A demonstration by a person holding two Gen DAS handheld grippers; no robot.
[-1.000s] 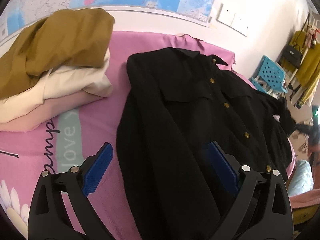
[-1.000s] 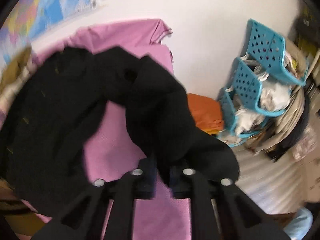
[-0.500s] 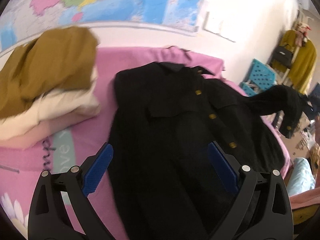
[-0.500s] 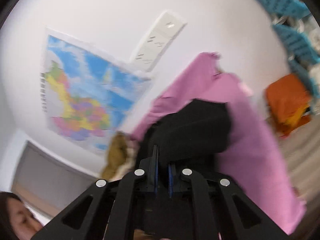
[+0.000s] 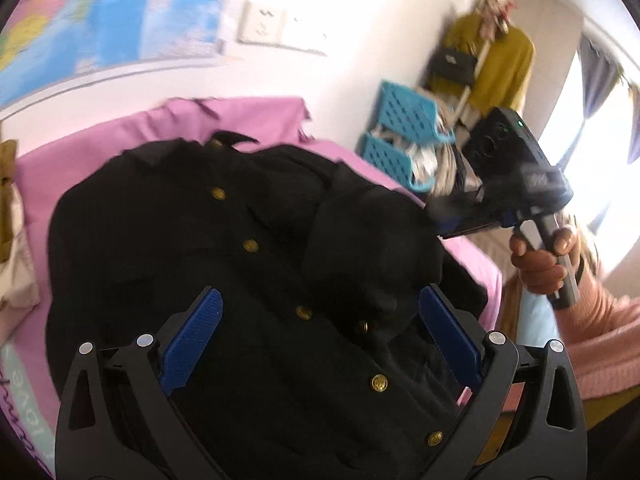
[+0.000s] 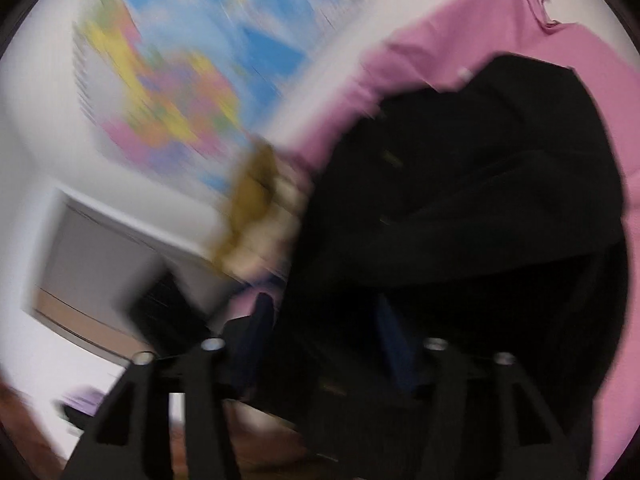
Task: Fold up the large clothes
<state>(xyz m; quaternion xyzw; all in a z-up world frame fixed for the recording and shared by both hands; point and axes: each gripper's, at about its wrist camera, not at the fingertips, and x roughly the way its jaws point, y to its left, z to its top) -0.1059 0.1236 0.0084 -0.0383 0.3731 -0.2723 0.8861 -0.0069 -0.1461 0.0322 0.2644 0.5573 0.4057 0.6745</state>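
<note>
A black button-front jacket (image 5: pixel 224 264) with gold buttons lies spread on the pink bed sheet (image 5: pixel 248 116). Its right sleeve (image 5: pixel 368 240) is folded over the front. My left gripper (image 5: pixel 320 332) is open and empty, hovering above the jacket's lower front. My right gripper (image 5: pixel 452 228) shows in the left wrist view at the jacket's right edge, held in a hand. In the blurred right wrist view the jacket (image 6: pixel 480 220) fills the right side and my right gripper (image 6: pixel 324 320) is open with its blue pads spread apart.
A stack of folded clothes, mustard on top, sits at the left of the bed (image 6: pixel 256 208). Blue plastic baskets (image 5: pixel 404 136) and a rack with yellow garments (image 5: pixel 500 64) stand past the bed's right side. A map (image 5: pixel 100 12) hangs on the wall.
The right gripper carried the sleeve over the jacket front and opened, letting it go. The left gripper swung rightward over the jacket and stayed open.
</note>
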